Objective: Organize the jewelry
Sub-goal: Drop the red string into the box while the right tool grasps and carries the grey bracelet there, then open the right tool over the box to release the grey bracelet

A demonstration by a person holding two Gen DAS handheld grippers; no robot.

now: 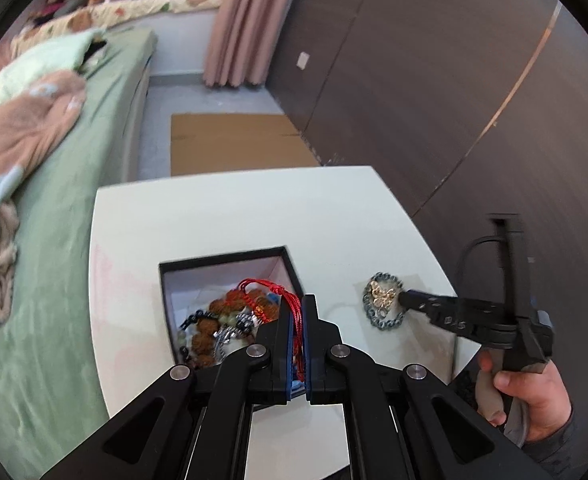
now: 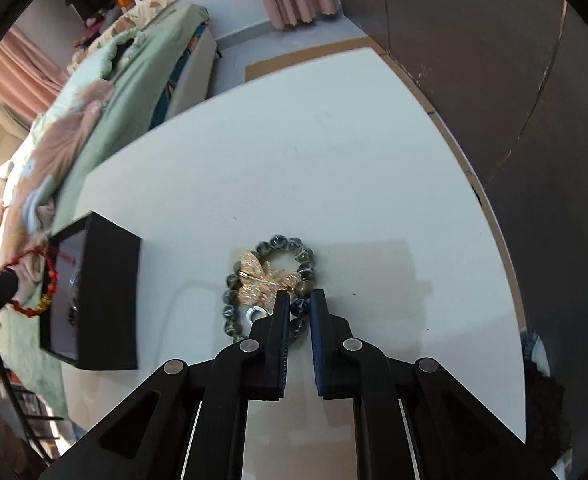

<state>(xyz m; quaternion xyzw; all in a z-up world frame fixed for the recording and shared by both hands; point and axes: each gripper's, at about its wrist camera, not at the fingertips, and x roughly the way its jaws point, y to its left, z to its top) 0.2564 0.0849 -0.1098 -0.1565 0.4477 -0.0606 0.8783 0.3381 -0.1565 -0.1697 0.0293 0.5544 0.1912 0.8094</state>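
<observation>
left gripper (image 1: 298, 312) – clamped on red cord bracelet (image 1: 290, 300), above black box (image 1: 230, 258) | right gripper (image 2: 298, 300) – pinched on grey bead bracelet (image 2: 270, 280), gold brooch (image 2: 260, 280) inside its ring | white table (image 2: 294, 152), box at 9 o'clock of the beads

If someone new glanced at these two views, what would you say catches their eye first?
Probably the red cord bracelet, pinched in the left gripper above the black box that already holds beaded pieces. Next, on the white table beside the box, the grey bead bracelet with a gold butterfly ornament inside it, where the right gripper closes on a bead.
</observation>
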